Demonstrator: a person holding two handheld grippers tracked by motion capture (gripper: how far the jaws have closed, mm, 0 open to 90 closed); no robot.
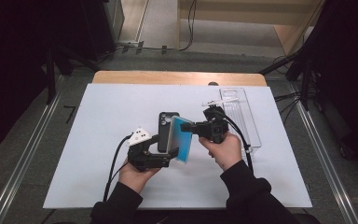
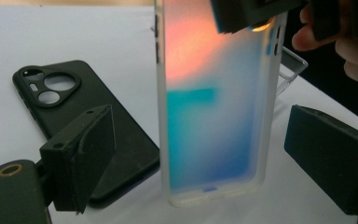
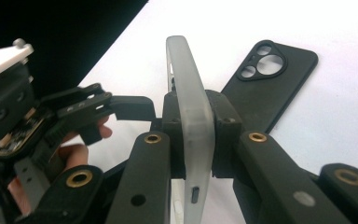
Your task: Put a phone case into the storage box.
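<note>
Two grippers meet over the table (image 1: 98,140): the right gripper (image 1: 196,127), reaching leftward, clamps the frosted case (image 1: 182,139) by its upper edge, standing it upright on its short end beside the black case (image 1: 167,122), while the left gripper (image 1: 170,151) brackets it with jaws spread, not touching.

Recording station in a lab or studio, not a home.

A white board (image 1: 98,154) covers a wooden table (image 1: 177,77) almost to its edges; only a strip of wood shows along the far edge. Dark drapes (image 1: 9,70) close off both sides. Metal rails (image 1: 23,154) run along the grey floor past the left and right edges. Cables (image 1: 186,28) trail over the floor beyond the far edge, and black stand legs (image 1: 284,63) are planted near the far right corner.
</note>
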